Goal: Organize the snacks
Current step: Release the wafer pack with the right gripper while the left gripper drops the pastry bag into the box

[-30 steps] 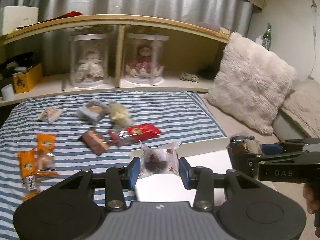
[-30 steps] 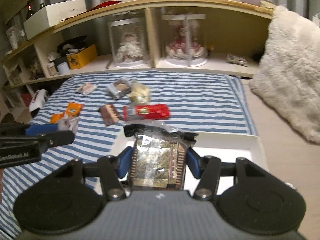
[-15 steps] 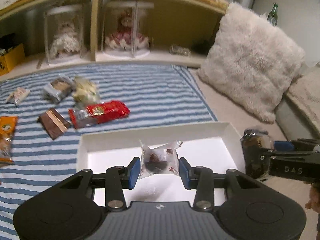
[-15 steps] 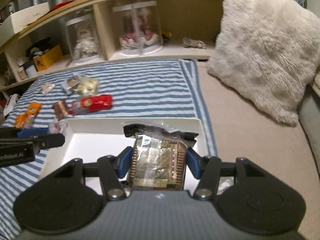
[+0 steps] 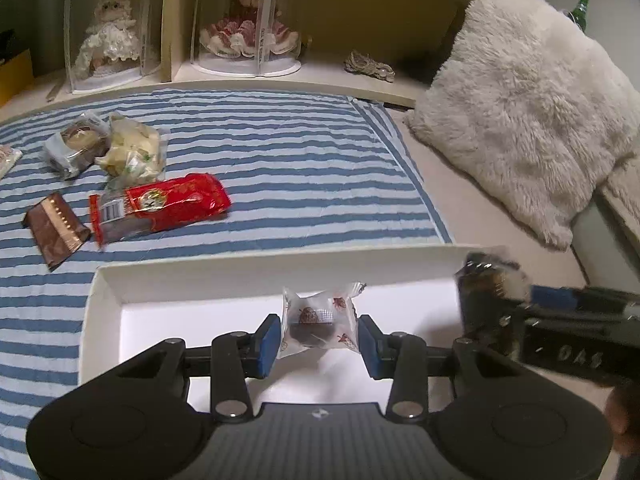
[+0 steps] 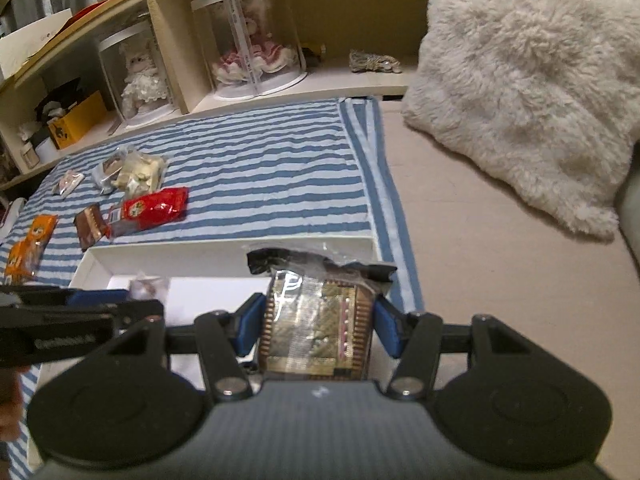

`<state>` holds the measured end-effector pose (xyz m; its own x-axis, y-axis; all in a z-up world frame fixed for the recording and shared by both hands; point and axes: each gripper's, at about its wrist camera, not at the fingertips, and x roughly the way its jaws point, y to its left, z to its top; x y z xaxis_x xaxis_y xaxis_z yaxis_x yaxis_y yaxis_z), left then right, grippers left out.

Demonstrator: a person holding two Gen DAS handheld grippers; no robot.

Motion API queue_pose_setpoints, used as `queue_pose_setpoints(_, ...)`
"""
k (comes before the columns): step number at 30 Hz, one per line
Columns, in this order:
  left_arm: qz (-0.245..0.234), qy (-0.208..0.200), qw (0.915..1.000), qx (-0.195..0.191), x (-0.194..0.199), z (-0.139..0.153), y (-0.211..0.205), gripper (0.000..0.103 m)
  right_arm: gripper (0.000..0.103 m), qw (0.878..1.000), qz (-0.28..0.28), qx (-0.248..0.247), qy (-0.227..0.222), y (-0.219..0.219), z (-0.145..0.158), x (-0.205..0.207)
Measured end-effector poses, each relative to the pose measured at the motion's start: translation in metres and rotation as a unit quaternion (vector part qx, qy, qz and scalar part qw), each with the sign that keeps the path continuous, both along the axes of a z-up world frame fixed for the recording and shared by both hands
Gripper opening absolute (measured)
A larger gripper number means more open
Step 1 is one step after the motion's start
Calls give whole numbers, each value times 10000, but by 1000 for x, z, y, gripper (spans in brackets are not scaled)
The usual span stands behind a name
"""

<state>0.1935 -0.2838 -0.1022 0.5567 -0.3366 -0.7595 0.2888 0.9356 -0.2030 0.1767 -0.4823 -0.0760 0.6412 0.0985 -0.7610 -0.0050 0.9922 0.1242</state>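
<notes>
My left gripper (image 5: 319, 338) is shut on a small clear-wrapped chocolate cake (image 5: 316, 318) and holds it over the inside of a white box (image 5: 224, 270). My right gripper (image 6: 316, 322) is shut on a dark gold-patterned snack pack (image 6: 316, 320) above the box's right end (image 6: 352, 246). The right gripper with its pack also shows at the right of the left wrist view (image 5: 492, 308). The left gripper shows at the left of the right wrist view (image 6: 140, 298).
Loose snacks lie on the blue striped blanket (image 5: 280, 160): a red pack (image 5: 164, 204), a brown bar (image 5: 54, 230), a pale bag (image 5: 134, 152), a silver pack (image 5: 76, 144), orange packs (image 6: 30, 248). A fluffy pillow (image 5: 528, 120) lies right. A shelf with doll cases (image 5: 248, 12) runs behind.
Both grippers have moved forward and to the right with their snacks, from the blanket side to over the white box. Their jaws stay shut on the packs.
</notes>
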Motion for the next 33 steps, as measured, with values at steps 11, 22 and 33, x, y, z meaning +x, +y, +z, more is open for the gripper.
queue_pose_setpoints(11,-44,96,9999,106,7,-1,-7,70,78,9997,-87,-4,-232,-6,6,16)
queue_pose_setpoints(22,-70,123,9995,285,-16,5,9,89,78,9998,29,-175,39,-5,6,-13)
queue_pose_setpoints(33,-134,23,9991,405,-46,21,21,103,87,9998,-96,-169,21,-7,15,-41)
